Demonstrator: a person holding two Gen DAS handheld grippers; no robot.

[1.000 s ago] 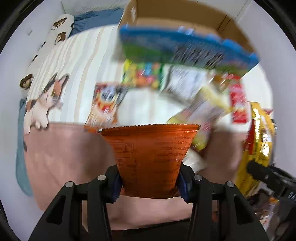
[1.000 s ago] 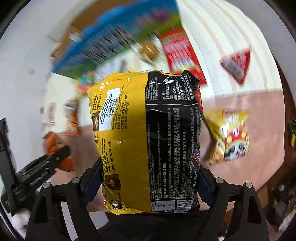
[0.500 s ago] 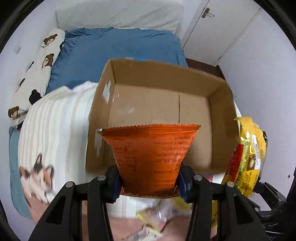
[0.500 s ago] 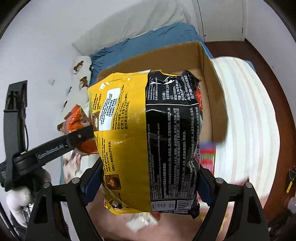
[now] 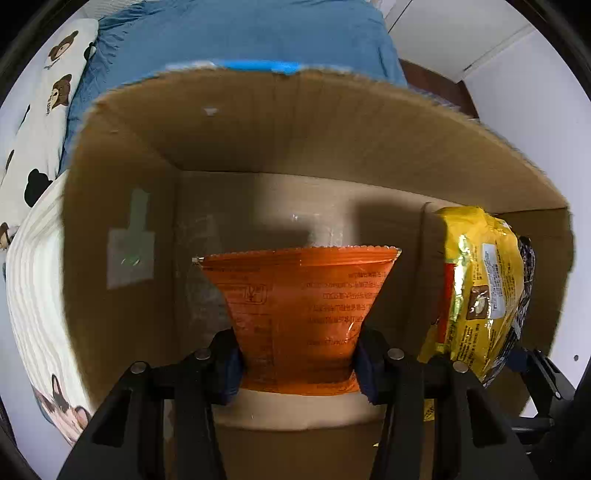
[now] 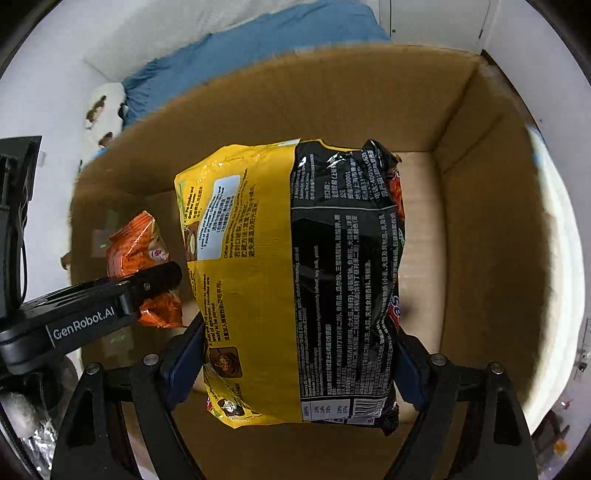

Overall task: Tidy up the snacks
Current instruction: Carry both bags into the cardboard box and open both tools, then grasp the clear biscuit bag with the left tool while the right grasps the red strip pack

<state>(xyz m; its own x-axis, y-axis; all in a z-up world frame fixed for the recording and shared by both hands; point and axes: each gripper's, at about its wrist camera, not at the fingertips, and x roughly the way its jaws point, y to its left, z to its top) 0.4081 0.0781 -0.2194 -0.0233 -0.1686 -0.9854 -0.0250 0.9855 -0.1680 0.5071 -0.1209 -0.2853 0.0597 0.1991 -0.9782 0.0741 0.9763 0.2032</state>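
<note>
My left gripper [image 5: 299, 365] is shut on an orange snack bag [image 5: 299, 306] and points down into an open cardboard box [image 5: 258, 122]. My right gripper [image 6: 295, 369] is shut on a large yellow and black noodle pack [image 6: 295, 277], also over the box [image 6: 332, 103]. In the left wrist view the noodle pack [image 5: 480, 288] hangs at the right inside the box. In the right wrist view the orange bag [image 6: 140, 254] and the left gripper's finger [image 6: 147, 284] show at the left. The box floor below both packs is bare.
The box stands on a bed with a striped blanket [image 5: 33, 277], beside a blue pillow [image 5: 240, 33] and a bear-print pillow [image 5: 40, 103]. White walls [image 6: 44, 55] surround it; a dark floor edge [image 5: 432, 81] is beyond the bed.
Both grippers have swept away from the scattered snacks on the blanket to above the box, which now fills both views. Each still grips its pack.
</note>
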